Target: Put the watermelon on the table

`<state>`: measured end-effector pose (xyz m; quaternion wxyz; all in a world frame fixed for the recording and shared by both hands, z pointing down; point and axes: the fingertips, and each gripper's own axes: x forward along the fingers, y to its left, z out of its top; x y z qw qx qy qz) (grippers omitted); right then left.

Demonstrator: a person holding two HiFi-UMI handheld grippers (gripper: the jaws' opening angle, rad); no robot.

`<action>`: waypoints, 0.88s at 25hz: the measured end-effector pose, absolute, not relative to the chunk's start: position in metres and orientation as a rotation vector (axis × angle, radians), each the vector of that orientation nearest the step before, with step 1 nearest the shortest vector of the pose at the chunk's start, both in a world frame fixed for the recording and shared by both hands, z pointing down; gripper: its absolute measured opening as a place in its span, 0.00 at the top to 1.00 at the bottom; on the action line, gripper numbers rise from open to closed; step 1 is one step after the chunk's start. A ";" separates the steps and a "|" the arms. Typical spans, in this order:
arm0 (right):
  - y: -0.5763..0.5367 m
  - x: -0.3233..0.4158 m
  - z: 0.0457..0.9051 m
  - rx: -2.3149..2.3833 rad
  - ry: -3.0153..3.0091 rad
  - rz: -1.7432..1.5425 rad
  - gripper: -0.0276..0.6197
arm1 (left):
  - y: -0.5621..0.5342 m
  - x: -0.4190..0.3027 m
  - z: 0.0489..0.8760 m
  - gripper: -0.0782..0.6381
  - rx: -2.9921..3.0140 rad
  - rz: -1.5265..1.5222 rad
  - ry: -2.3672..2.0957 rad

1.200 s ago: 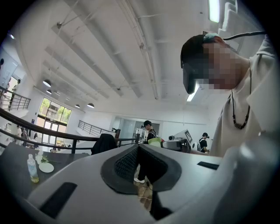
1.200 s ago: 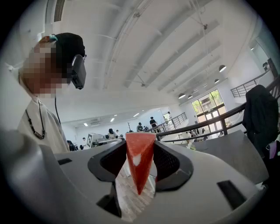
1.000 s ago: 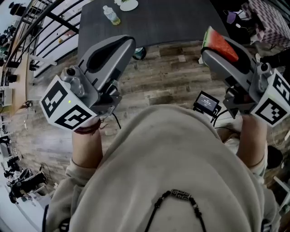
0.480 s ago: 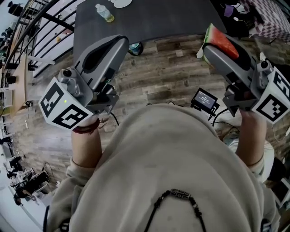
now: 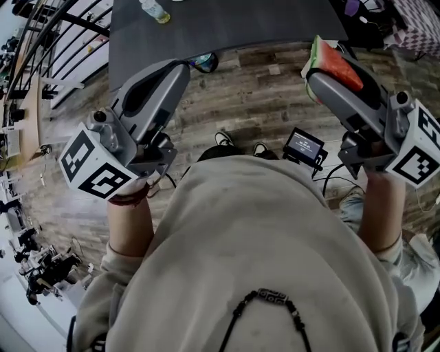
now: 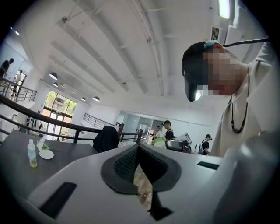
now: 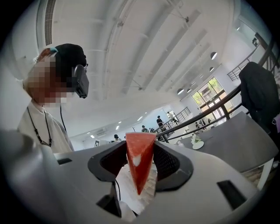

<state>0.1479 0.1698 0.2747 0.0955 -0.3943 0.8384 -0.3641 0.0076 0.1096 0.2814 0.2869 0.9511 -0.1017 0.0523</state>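
A red watermelon slice [image 5: 335, 64] with a green rind sits clamped in my right gripper [image 5: 320, 67], held above the wood floor short of the dark grey table [image 5: 234, 24]. In the right gripper view the watermelon slice [image 7: 140, 159] stands as a wedge between the jaws of the right gripper [image 7: 141, 153], with the table [image 7: 245, 140] off to the right. My left gripper [image 5: 180, 69] is shut and holds nothing. In the left gripper view the left gripper [image 6: 138, 151] has its jaws meeting, and the table [image 6: 17, 170] lies at the left.
A plastic bottle [image 5: 152, 10] stands on the table's far left, beside a white plate [image 6: 46, 154]. A railing [image 5: 62, 34] runs at the left. A small screen device [image 5: 302, 146] hangs by cables near my shoes [image 5: 221, 139]. A black jacket [image 6: 107, 139] drapes a chair.
The table and bottle have slid toward the top of the head view, and shoes now show on the floor. Both grippers keep their places, the right one still holding the slice.
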 end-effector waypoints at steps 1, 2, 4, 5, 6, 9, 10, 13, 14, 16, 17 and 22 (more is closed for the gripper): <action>0.169 0.147 0.275 -1.169 2.484 -1.084 0.64 | 0.108 0.005 0.283 0.88 2.530 0.138 -0.280; 0.169 0.146 0.275 -1.171 2.482 -1.087 0.64 | 0.106 0.003 0.285 0.88 2.521 0.137 -0.288; 0.169 0.145 0.273 -1.178 2.475 -1.090 0.64 | 0.102 0.003 0.286 0.88 2.514 0.132 -0.291; 0.169 0.145 0.272 -1.184 2.469 -1.089 0.64 | 0.099 0.004 0.286 0.88 2.516 0.126 -0.284; 0.168 0.145 0.270 -1.193 2.464 -1.089 0.64 | 0.097 0.005 0.284 0.88 2.520 0.118 -0.273; 0.165 0.149 0.270 -1.238 2.455 -1.089 0.64 | 0.089 0.010 0.280 0.88 2.540 0.092 -0.225; 0.164 0.149 0.270 -1.253 2.453 -1.085 0.64 | 0.087 0.012 0.280 0.88 2.544 0.085 -0.212; 0.164 0.154 0.269 -1.289 2.436 -1.061 0.64 | 0.078 0.018 0.284 0.88 2.551 0.065 -0.185; 0.164 0.156 0.269 -1.299 2.429 -1.053 0.64 | 0.076 0.021 0.285 0.88 2.553 0.058 -0.175; 0.165 0.160 0.269 -1.322 2.422 -1.042 0.64 | 0.074 0.026 0.286 0.88 2.558 0.044 -0.149; 0.165 0.161 0.270 -1.336 2.419 -1.040 0.64 | 0.074 0.028 0.287 0.88 2.559 0.040 -0.136; 0.163 0.165 0.268 -1.384 2.407 -1.020 0.64 | 0.070 0.032 0.291 0.88 2.563 0.038 -0.086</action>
